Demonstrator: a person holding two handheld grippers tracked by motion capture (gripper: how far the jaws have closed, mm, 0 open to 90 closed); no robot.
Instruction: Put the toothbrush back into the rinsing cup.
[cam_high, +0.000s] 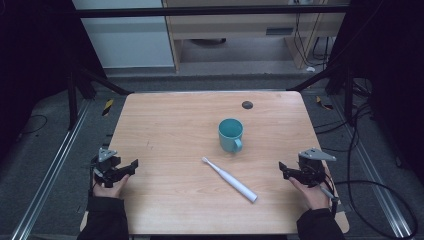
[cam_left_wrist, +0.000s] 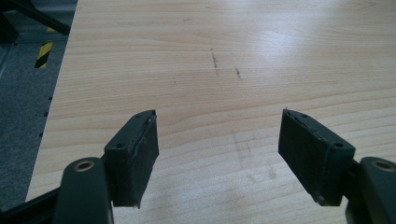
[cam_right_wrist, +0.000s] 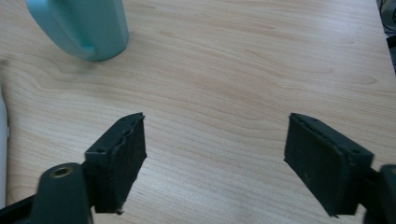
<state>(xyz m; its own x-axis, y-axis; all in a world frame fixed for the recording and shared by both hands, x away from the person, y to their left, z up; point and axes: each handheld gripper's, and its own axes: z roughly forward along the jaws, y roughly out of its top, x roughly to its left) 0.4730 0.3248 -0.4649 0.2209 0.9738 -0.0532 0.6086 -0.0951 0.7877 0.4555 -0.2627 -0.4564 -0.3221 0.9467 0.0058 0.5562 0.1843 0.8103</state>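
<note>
Both my grippers sit at the near corners of the pale wooden table (cam_high: 165, 120), nothing in hand yet, so I judge this as the start: approach step, prob. toothbrush into cup. My left gripper (cam_high: 131, 164) has jaws spread wide, pads empty, bare wood between and ahead of them w/ a few faint scuff marks; nothing w/in reach of its tips. My right gripper (cam_high: 283, 168) is likewise wide open & empty. The white slim plastic electric toothbrush (cam_high: 229, 179) lies flat btwn my two grippers, nearer the right one, off to the left of the right jaws, body end toward me, brush head pointing away-left. In the right gripper view a strip of it (cam_right_wrist: 3, 140) shows just beyond the left jaw. The teal ceramic mug (cam_high: 230, 134) stands upright further ahead-left of the right jaws, handle facing me, apart from the toothbrush. Next move, as I see it: swing right jaws left over the thick body end, turn so pads straddle the shaft crosswise, drop low to the wood, then close. Round body may roll, so grip needs to be centred.
</note>
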